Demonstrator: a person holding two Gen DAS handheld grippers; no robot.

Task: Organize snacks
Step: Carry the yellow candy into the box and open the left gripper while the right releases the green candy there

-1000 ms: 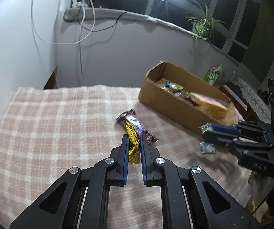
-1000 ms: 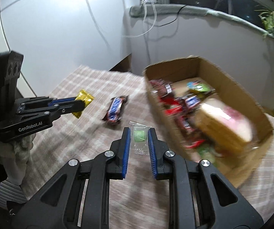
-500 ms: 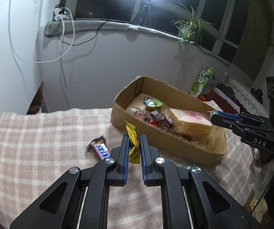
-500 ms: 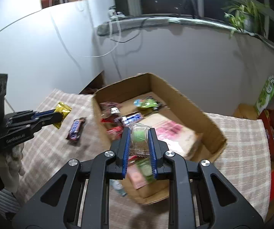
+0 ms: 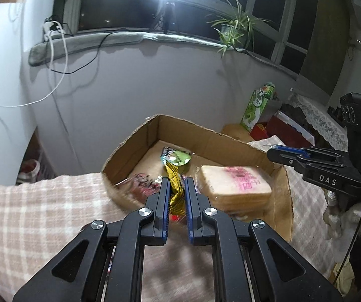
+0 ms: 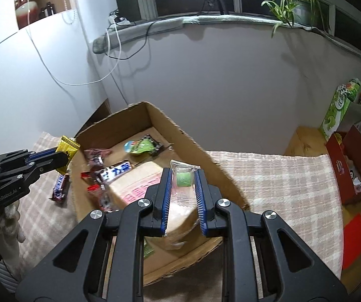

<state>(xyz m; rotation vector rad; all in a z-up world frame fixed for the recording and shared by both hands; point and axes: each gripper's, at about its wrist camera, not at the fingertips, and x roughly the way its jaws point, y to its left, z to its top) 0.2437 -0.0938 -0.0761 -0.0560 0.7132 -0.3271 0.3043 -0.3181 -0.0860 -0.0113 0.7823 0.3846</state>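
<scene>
A cardboard box point(image 5: 205, 136) stands on the checked tablecloth and holds several snacks, among them wrapped bread point(image 5: 233, 185) and a green packet point(image 5: 176, 157). My left gripper point(image 5: 176, 188) is shut on a yellow wrapped snack point(image 5: 175, 188), held at the box's near-left edge; it also shows in the right wrist view point(image 6: 66, 148). My right gripper point(image 6: 183, 178) is shut on a clear packet with a green sweet point(image 6: 183, 179), held above the bread point(image 6: 140, 188) in the box point(image 6: 180, 130).
A dark chocolate bar point(image 6: 60, 187) lies on the cloth left of the box. A green carton point(image 6: 341, 108) and a red box point(image 6: 349, 166) stand at the right. White wall and windowsill with cables lie behind.
Both grippers have moved toward and over the box with their snacks. The left gripper has come from the chocolate bar to the box's edge; the right now hangs above the bread.
</scene>
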